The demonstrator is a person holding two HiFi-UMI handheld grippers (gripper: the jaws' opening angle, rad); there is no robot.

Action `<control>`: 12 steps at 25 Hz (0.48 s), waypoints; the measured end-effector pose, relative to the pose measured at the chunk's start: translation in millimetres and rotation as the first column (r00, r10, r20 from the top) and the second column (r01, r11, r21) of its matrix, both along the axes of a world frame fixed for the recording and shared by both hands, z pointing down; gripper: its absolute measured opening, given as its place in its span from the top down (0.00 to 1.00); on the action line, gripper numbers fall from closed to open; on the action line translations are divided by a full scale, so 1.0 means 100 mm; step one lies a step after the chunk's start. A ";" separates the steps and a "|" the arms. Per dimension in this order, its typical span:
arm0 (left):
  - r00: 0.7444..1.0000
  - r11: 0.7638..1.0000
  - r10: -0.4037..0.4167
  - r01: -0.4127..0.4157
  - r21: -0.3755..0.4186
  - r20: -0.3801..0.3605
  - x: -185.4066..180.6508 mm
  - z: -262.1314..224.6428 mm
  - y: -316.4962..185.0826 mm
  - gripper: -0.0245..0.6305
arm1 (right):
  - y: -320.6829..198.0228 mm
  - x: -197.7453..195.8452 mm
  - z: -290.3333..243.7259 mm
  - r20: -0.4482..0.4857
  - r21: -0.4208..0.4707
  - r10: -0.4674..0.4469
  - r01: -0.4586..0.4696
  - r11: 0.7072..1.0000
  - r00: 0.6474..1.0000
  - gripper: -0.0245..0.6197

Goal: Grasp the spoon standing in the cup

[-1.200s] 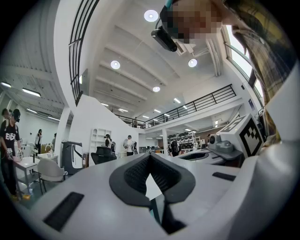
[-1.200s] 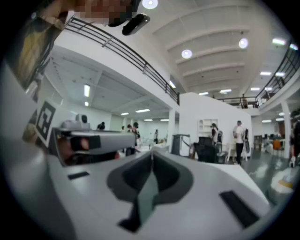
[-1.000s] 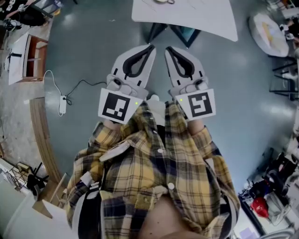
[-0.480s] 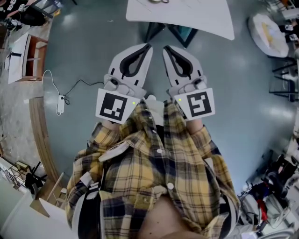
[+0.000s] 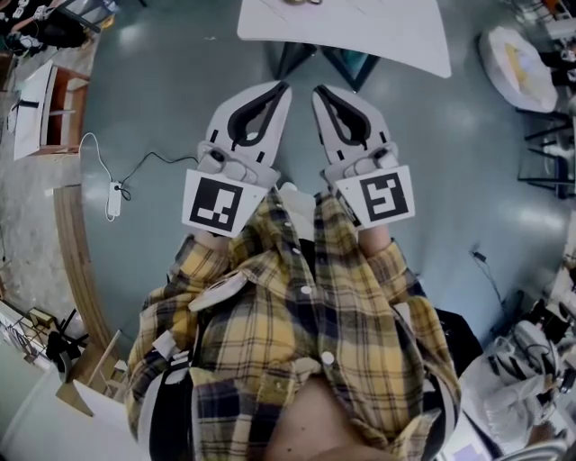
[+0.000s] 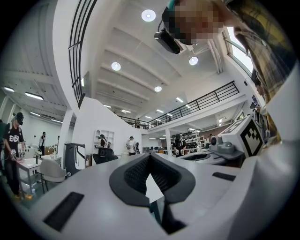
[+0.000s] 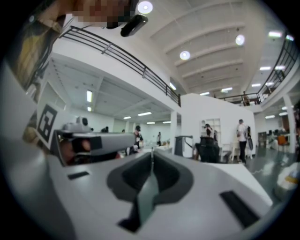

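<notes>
In the head view my left gripper and right gripper are held side by side in front of the person's plaid shirt. Both point level towards a white table at the top. Each pair of jaws is shut with nothing between them. The left gripper view shows the left gripper with its tips meeting, and the right gripper view shows the same of the right gripper. A small object on the table is cut by the frame edge; I cannot make out a cup or a spoon.
The table's dark legs stand just ahead of the grippers on a grey floor. A power strip with a cable lies left, beside a wooden shelf. A round white table is at the right. Several people stand far off.
Both grippers have edged forward towards the white table, which now sits slightly lower and further left in the head view. The jaws stay shut.
</notes>
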State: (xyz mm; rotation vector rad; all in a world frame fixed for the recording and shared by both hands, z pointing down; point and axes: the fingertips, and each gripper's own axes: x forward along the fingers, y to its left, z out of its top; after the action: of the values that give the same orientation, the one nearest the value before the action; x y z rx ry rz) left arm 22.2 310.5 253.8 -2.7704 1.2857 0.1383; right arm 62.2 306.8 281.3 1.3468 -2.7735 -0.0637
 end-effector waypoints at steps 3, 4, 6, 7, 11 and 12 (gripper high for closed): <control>1.000 1.000 0.002 -0.003 -0.004 -0.010 -0.07 0.04 -0.17 0.94 | -0.16 -0.08 0.03 0.000 0.000 0.000 0.000 1.000 1.000 0.90; 1.000 1.000 0.005 -0.005 -0.004 -0.013 -0.08 0.05 -0.24 0.94 | -0.22 -0.09 0.04 0.000 -0.001 0.001 -0.001 1.000 1.000 0.90; 1.000 1.000 0.011 -0.011 -0.005 -0.019 -0.11 0.05 -0.40 0.94 | -0.37 -0.14 0.07 -0.008 -0.006 0.001 -0.001 1.000 1.000 0.90; 1.000 1.000 0.014 -0.014 -0.008 -0.020 -0.14 0.05 -0.49 0.94 | -0.45 -0.18 0.08 -0.011 -0.009 0.000 -0.001 1.000 1.000 0.90; 0.999 0.999 0.027 -0.027 -0.028 -0.023 -0.29 0.10 -0.92 0.94 | -0.86 -0.35 0.14 -0.015 -0.033 0.008 -0.008 0.999 1.000 0.90; 0.999 0.999 0.031 -0.031 -0.033 -0.026 -0.33 0.10 -1.03 0.94 | -0.97 -0.40 0.15 -0.017 -0.038 0.010 -0.010 0.999 1.000 0.90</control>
State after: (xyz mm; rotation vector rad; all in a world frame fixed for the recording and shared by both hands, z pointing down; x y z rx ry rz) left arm -11.1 207.5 264.1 -2.8266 1.2627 0.1557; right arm 21.8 209.9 296.1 1.3450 -2.7396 -0.0207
